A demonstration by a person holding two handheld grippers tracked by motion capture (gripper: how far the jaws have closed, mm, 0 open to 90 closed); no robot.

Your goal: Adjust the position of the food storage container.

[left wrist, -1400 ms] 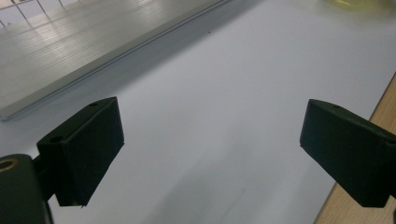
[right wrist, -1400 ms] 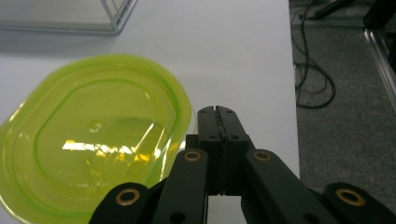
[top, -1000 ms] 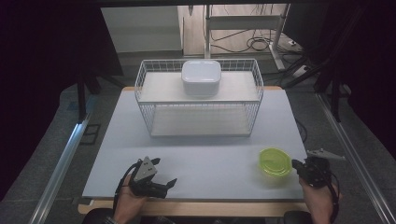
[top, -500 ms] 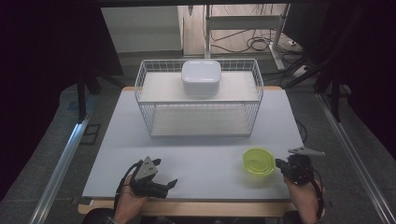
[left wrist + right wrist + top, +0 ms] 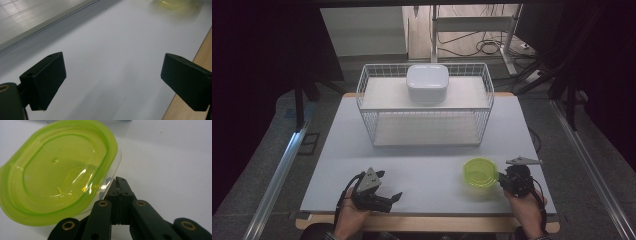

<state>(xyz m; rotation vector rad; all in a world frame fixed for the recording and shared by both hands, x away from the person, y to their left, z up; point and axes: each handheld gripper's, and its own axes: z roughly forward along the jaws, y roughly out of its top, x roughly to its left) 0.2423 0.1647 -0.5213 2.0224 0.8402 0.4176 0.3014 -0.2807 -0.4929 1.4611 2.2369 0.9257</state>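
Jaws on my right gripper (image 5: 119, 185) are pinched tight on the green container (image 5: 480, 172) rim, sitting at 5 o'clock on the surface (image 5: 422, 165). Left gripper (image 5: 382, 192) jaws gape wide, empty. I'd slide slow, w/ grip level so it doesn't tip.

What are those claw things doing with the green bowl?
A person holds a claw in each hand at a white table. The right claw is pinched shut at the rim of a green-lidded plastic container near the table's front edge. The left claw hangs open over bare table. Farther back stands a white wire basket with a white lidded box on top.
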